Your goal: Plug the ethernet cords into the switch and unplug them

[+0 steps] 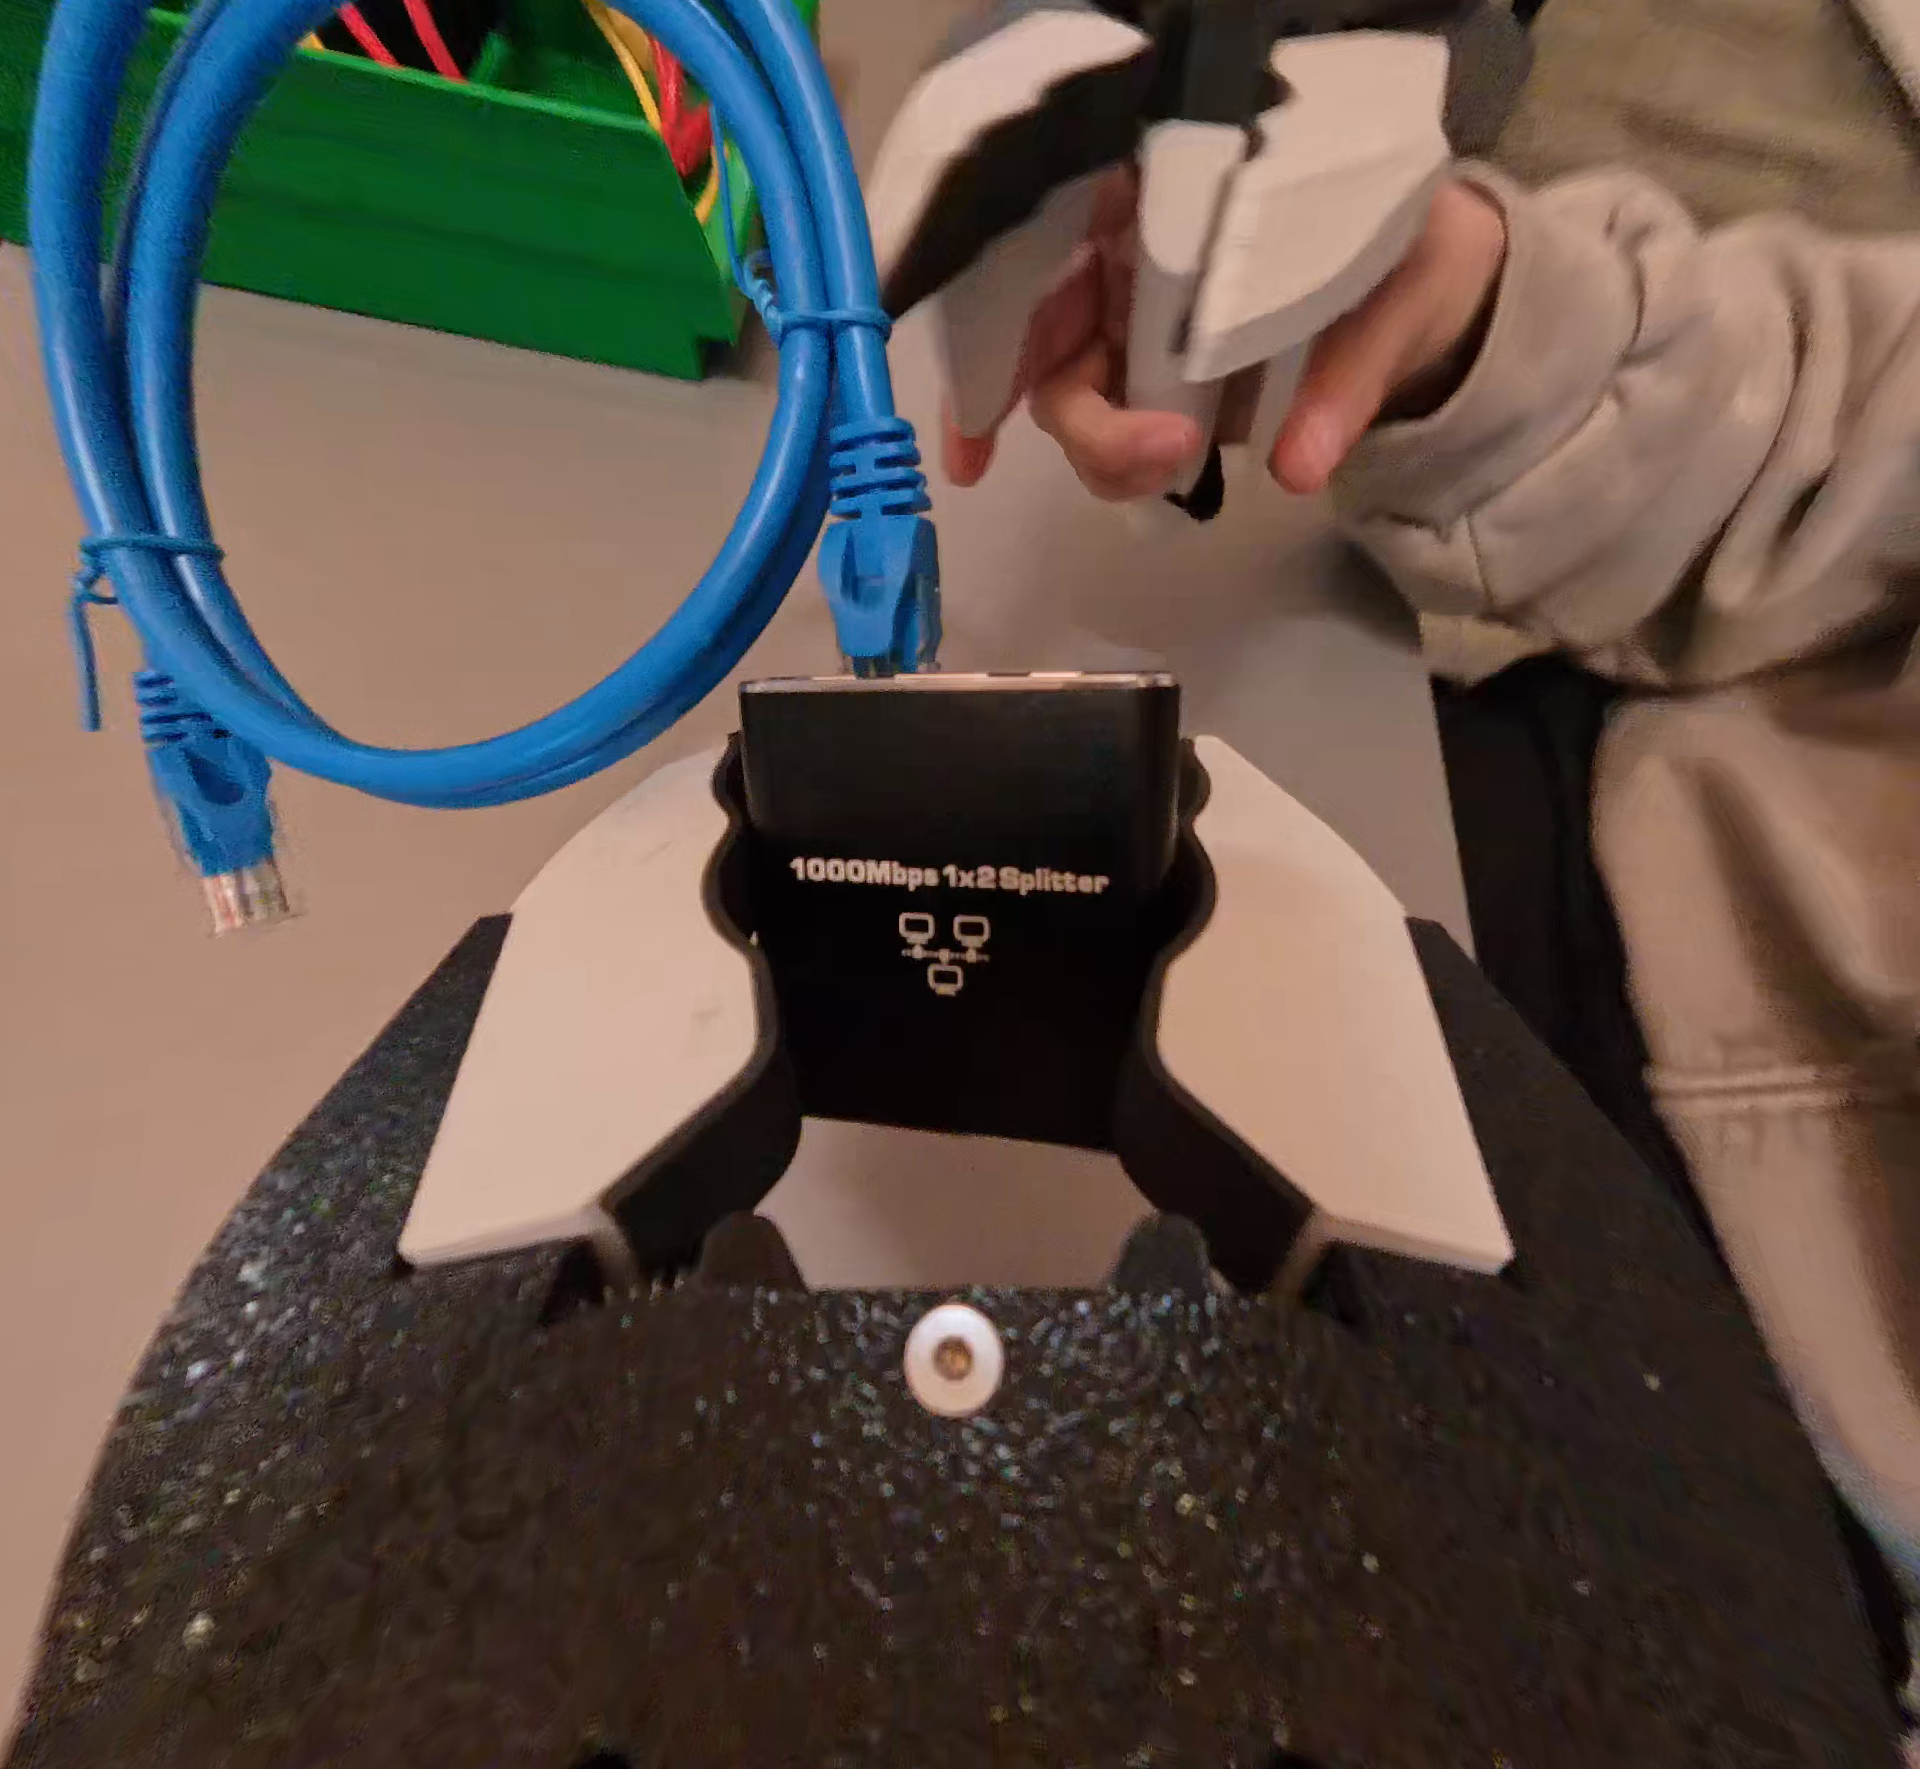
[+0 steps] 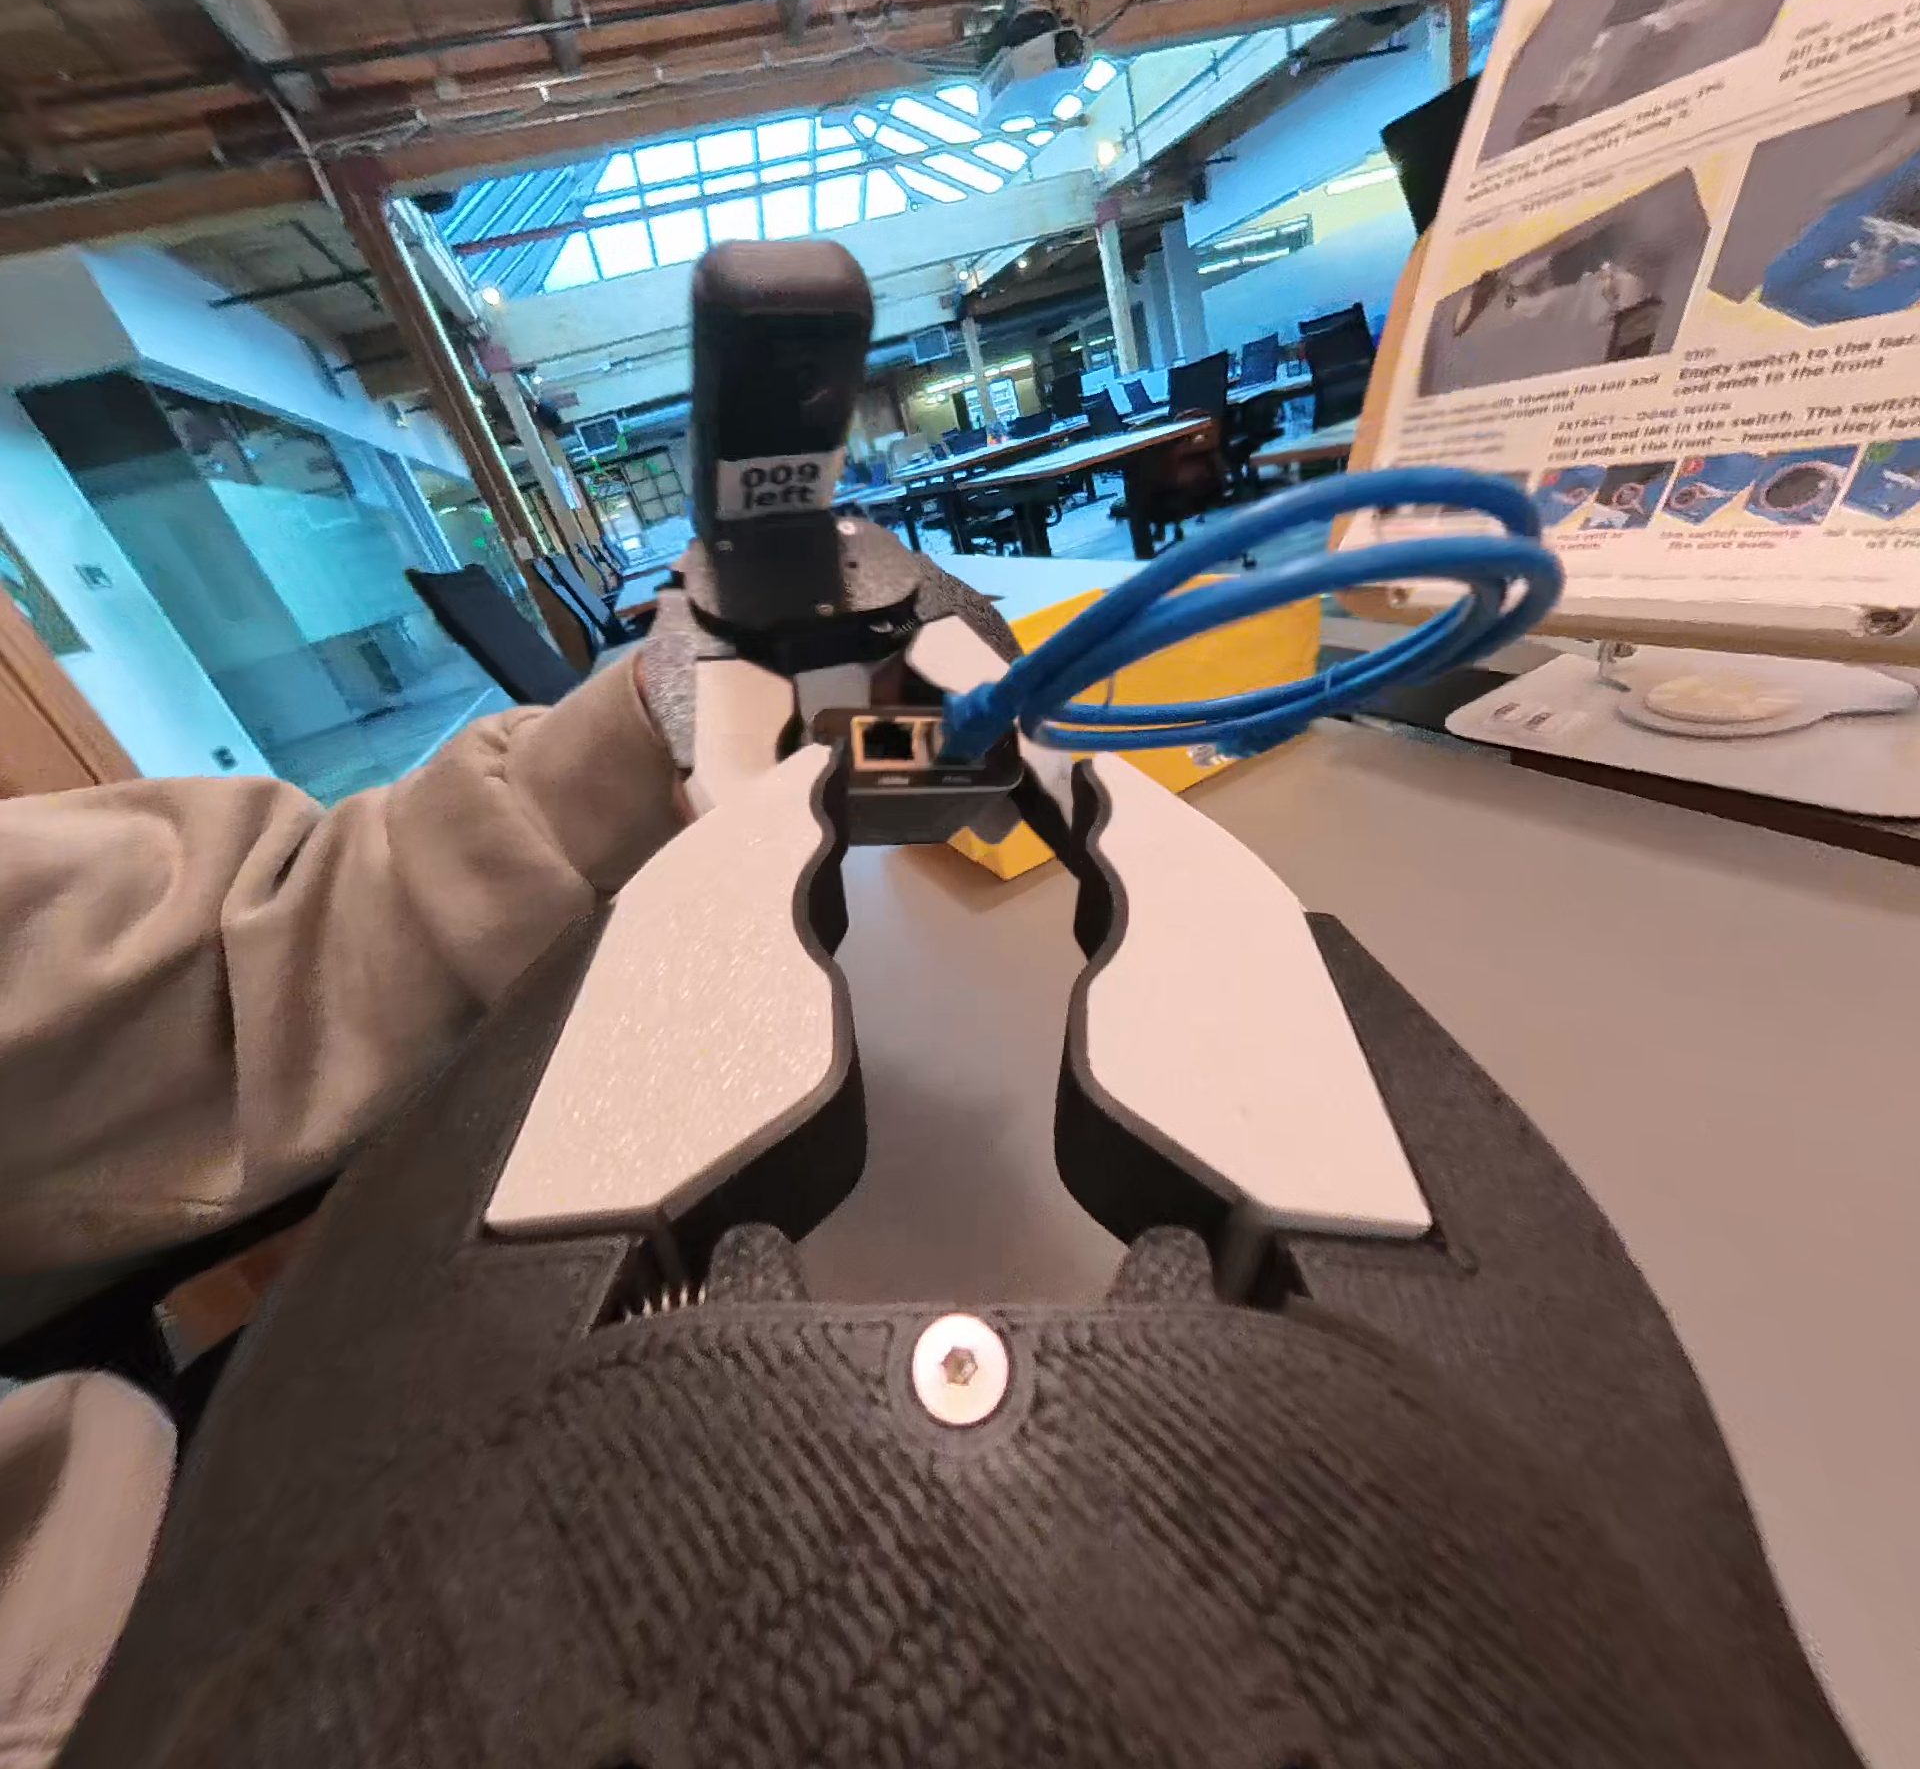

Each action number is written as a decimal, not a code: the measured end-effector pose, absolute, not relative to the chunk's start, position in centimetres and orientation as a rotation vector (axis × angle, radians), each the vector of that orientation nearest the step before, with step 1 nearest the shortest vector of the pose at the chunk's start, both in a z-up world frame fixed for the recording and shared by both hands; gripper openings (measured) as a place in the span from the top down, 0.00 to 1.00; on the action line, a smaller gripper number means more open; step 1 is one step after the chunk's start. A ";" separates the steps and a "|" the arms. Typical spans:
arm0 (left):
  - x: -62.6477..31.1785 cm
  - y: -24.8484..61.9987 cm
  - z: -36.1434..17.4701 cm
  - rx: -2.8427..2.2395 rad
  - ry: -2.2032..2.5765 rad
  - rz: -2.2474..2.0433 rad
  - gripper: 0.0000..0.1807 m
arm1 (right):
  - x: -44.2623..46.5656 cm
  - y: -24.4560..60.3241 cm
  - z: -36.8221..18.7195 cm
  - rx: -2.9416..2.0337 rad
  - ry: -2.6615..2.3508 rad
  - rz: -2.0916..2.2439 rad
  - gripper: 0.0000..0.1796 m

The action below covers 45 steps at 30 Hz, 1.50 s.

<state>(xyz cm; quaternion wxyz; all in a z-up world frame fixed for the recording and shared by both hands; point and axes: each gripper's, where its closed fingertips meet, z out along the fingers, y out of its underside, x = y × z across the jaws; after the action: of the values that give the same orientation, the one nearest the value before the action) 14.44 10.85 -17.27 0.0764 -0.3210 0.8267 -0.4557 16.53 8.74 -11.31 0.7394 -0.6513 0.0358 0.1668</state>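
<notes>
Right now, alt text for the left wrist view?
The left gripper clamps a black switch with one end of a coiled blue ethernet cord plugged into its far face. Beyond, the right gripper hovers over the table, near a green bin.

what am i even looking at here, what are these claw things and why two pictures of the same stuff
No robot here: a person holds a hand-held gripper in each hand, each carrying its own camera that looks forward along the jaws.

The left wrist view shows the left gripper shut on a small black switch. A coiled blue ethernet cord has one end plugged into it; the other end hangs free. Behind stands a green bin of more cables.

The right wrist view looks back from the right gripper, jaws open and empty, at the same switch, showing one free port beside the plug.
</notes>
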 end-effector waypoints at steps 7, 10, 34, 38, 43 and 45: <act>16.3 11.7 -17.5 -0.802 2.531 -1.129 0.58 | 17.2 12.5 -11.8 -1.361 0.085 0.555 0.76; 17.1 12.3 -18.5 -0.792 2.517 -1.076 0.58 | 18.8 13.3 -10.9 -1.220 0.185 0.580 0.77; 22.2 9.0 -13.5 -0.617 1.845 -1.688 0.56 | 24.5 10.2 -9.4 -0.671 0.375 0.916 0.93; 22.0 8.9 -12.7 -0.560 1.787 -1.644 0.58 | 25.0 9.7 -9.1 -0.584 0.402 0.955 0.93; 21.7 7.7 -12.7 -0.461 1.778 -1.579 0.67 | 25.7 8.5 -9.1 -0.478 0.426 0.994 0.94; 21.8 7.7 -12.8 -0.488 1.782 -1.594 0.67 | 25.7 8.3 -9.0 -0.503 0.423 0.968 0.93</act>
<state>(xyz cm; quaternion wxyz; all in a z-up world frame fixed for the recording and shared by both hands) 21.76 7.74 -12.81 0.3434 -0.1878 0.6858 -0.6136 25.74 8.34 -9.04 0.8338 -0.2375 0.1997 0.4567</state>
